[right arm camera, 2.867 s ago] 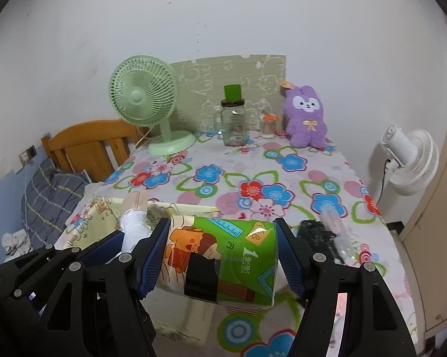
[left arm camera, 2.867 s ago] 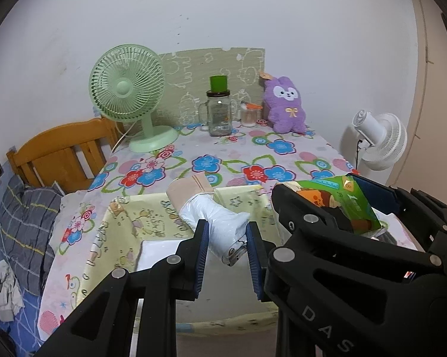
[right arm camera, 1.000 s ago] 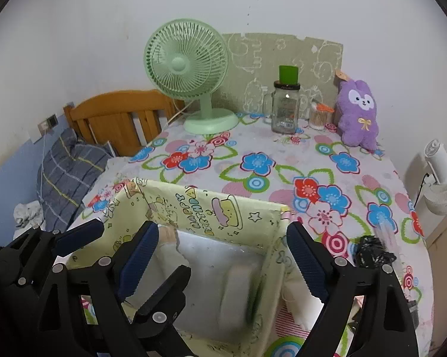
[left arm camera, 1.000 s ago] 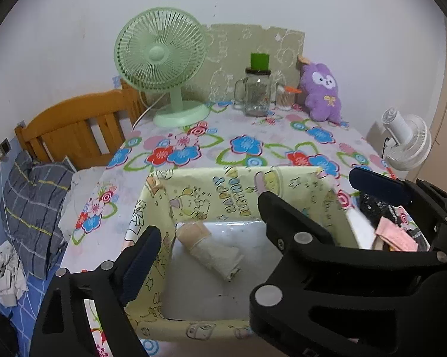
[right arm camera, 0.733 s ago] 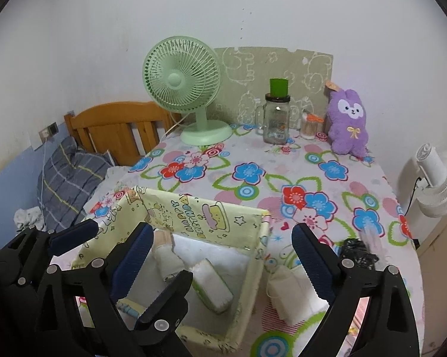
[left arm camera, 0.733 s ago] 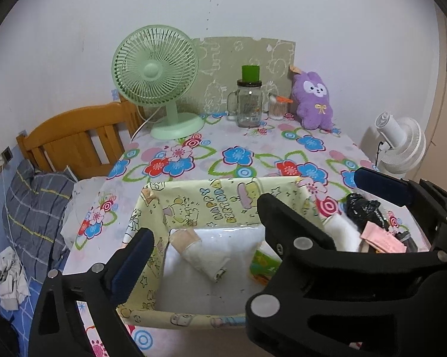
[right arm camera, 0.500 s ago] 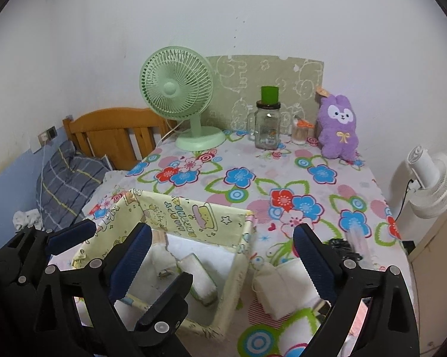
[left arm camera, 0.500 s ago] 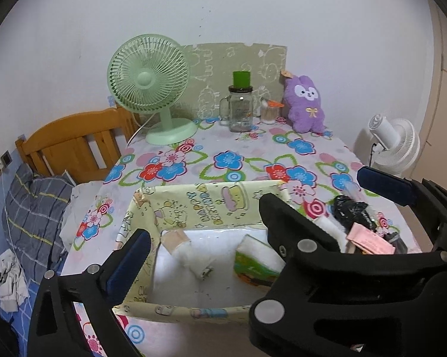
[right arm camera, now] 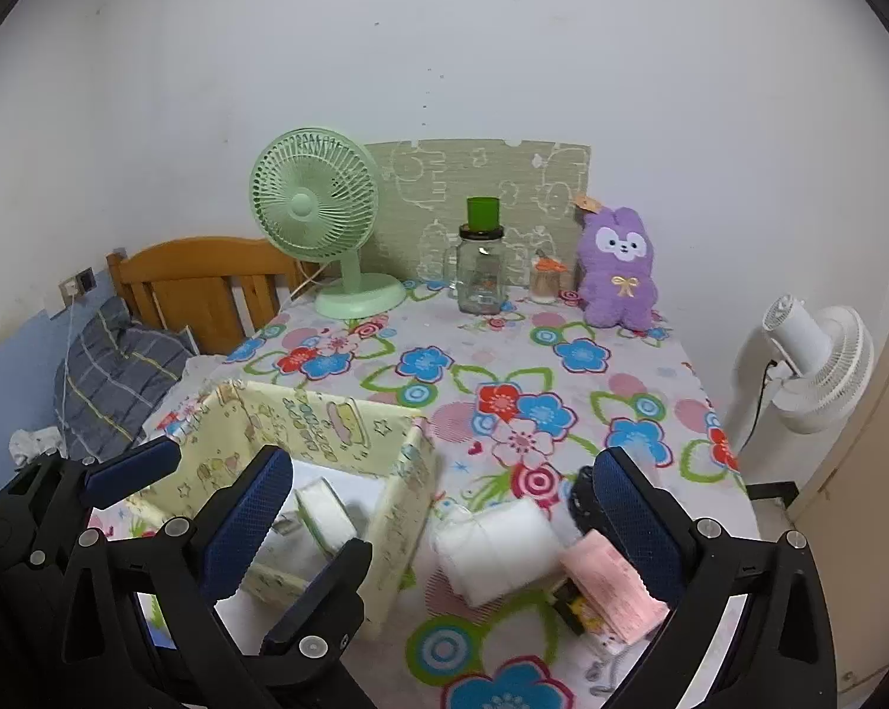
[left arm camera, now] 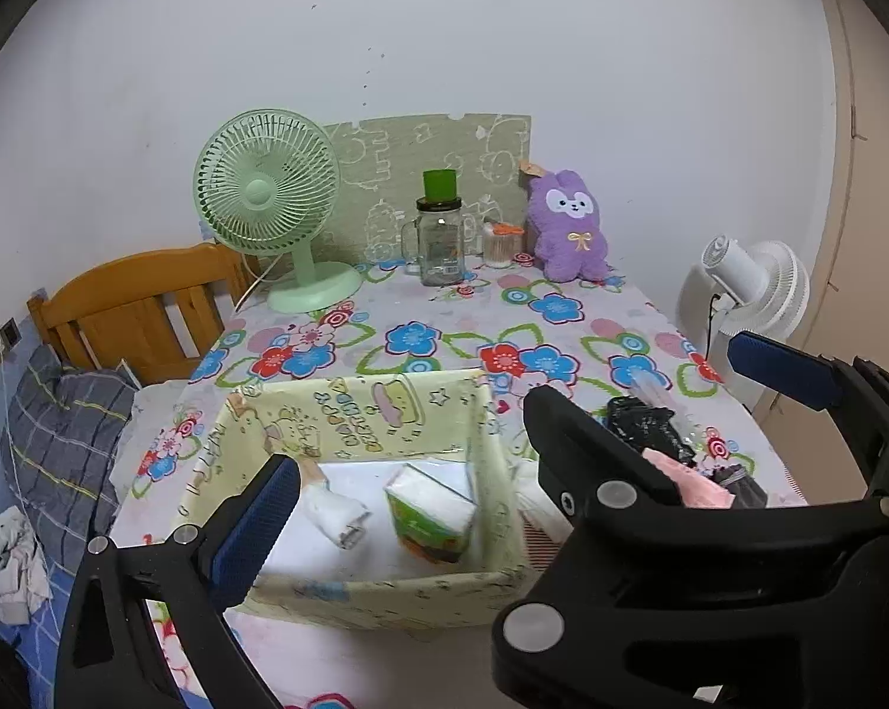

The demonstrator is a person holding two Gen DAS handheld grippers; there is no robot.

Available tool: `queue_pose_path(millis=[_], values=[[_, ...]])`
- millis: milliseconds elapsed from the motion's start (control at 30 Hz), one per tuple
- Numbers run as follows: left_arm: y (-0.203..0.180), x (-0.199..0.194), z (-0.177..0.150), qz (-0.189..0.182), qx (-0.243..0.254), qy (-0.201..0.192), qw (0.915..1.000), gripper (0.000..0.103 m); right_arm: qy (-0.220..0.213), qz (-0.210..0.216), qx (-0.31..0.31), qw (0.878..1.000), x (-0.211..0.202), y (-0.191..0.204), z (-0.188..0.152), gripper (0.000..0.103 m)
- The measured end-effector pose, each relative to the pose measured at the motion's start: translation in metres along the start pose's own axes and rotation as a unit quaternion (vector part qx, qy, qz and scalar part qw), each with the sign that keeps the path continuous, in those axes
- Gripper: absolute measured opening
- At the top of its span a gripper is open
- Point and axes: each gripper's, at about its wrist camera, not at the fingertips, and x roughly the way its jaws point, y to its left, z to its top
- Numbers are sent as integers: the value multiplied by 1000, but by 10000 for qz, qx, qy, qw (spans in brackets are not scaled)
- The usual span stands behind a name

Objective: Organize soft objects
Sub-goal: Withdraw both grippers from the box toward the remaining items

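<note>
Both tools idle above the near edge of the table [right arm camera: 563, 390]. My left gripper [left arm camera: 403, 443] is spread wide with nothing between its pads; my right gripper [right arm camera: 438, 508] is likewise spread wide and empty. The fabric bin [left arm camera: 362, 413], pale yellow with cartoon print, stands at the near left of the floral cloth. Inside it I count two items: a rolled white cloth [left arm camera: 332, 511] lying on the floor of the bin toward its left side, and a green-printed tissue pack [left arm camera: 430, 511] beside it toward the right wall, sitting tilted. Outside the bin, just to its right, several soft things lie on the cloth: a white padded bundle [right arm camera: 495, 549], a pink folded cloth [right arm camera: 613, 588] touching or nearly touching the bundle, and a black crumpled item [left arm camera: 645, 425] a little farther back, partly hidden by my right gripper's finger. A purple plush [right arm camera: 616, 272] sits upright at the far edge near the wall. Judgement: task partly done, two pieces stowed, at least three loose pieces near the bin outstanding; whether the plush counts I cannot tell. The white bundle, nearest the right gripper, looks the likeliest next pick.
</note>
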Motion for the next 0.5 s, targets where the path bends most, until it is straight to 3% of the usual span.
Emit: queue_pose_path(millis=[500], values=[[-42,0,-19,-162,-274,-165,9994,103,89,-33,220,9997,-14,-41,-30,103]])
